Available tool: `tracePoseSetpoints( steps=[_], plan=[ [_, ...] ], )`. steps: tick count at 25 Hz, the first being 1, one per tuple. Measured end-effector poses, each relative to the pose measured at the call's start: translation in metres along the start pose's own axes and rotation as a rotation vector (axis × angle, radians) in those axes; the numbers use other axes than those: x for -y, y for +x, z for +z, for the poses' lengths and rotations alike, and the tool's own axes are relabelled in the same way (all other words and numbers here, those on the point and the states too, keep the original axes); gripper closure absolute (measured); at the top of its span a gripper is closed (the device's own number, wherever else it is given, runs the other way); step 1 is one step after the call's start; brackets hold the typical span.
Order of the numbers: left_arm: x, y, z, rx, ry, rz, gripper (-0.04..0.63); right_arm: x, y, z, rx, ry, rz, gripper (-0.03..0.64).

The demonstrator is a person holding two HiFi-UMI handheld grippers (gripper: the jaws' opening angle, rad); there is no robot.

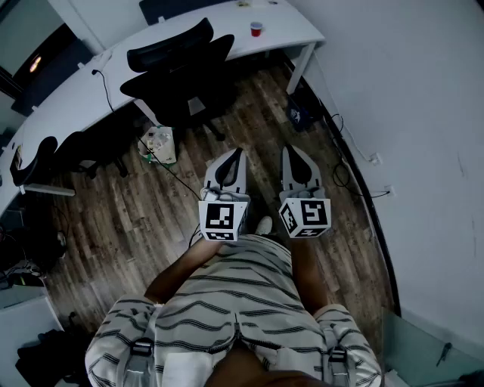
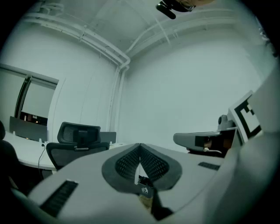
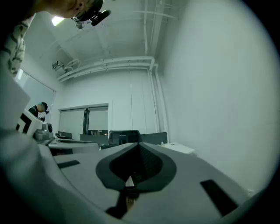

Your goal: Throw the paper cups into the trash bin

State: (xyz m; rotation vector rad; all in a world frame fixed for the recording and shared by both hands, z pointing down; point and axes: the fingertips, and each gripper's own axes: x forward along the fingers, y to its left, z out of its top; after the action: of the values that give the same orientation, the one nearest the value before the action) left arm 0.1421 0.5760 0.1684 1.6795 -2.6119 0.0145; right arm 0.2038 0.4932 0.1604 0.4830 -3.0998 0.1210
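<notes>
Hold both grippers level and side by side in front of your body, above the dark wood-plank floor (image 1: pixel 113 219). The left gripper (image 1: pixel 240 153) has its fingers pressed together with nothing between them, as the left gripper view shows. The right gripper (image 1: pixel 290 150) is likewise closed and empty. This posture suits walking, since no cup is within reach.

The small red paper cup (image 1: pixel 256 29) stands upright near the right end of the long white curved surface (image 1: pixel 283 23), well apart from both grippers. A black mesh-backed office chair (image 1: pixel 178 64) stands between you and that surface, so an approach along the plain white wall (image 1: pixel 408 113) looks clearer. A small pale container (image 1: pixel 160 143) sits on the floor beside the chair base. Whether it is the trash bin cannot be told.

Writing: the cube on the left gripper (image 1: pixel 222 219) and its twin on the right carry black-and-white square markers only. A small emblem at the base of the left fingers is too small to read.
</notes>
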Motion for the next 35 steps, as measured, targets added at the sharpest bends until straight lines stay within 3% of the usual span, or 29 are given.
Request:
tracePoseSetpoints(
  steps=[8, 22, 35],
  plan=[
    [0.014, 0.030, -0.010, -0.024, 0.006, 0.017, 0.572, 0.028, 0.011, -0.005, -0.003, -0.012, 0.032, 0.607],
    [0.043, 0.102, -0.022, -0.052, 0.034, 0.083, 0.572, 0.080, 0.047, -0.014, -0.037, -0.009, 0.216, 0.609],
    [0.056, 0.136, -0.029, -0.068, 0.035, 0.122, 0.572, 0.118, 0.067, -0.014, -0.017, -0.009, 0.241, 0.609]
  ],
)
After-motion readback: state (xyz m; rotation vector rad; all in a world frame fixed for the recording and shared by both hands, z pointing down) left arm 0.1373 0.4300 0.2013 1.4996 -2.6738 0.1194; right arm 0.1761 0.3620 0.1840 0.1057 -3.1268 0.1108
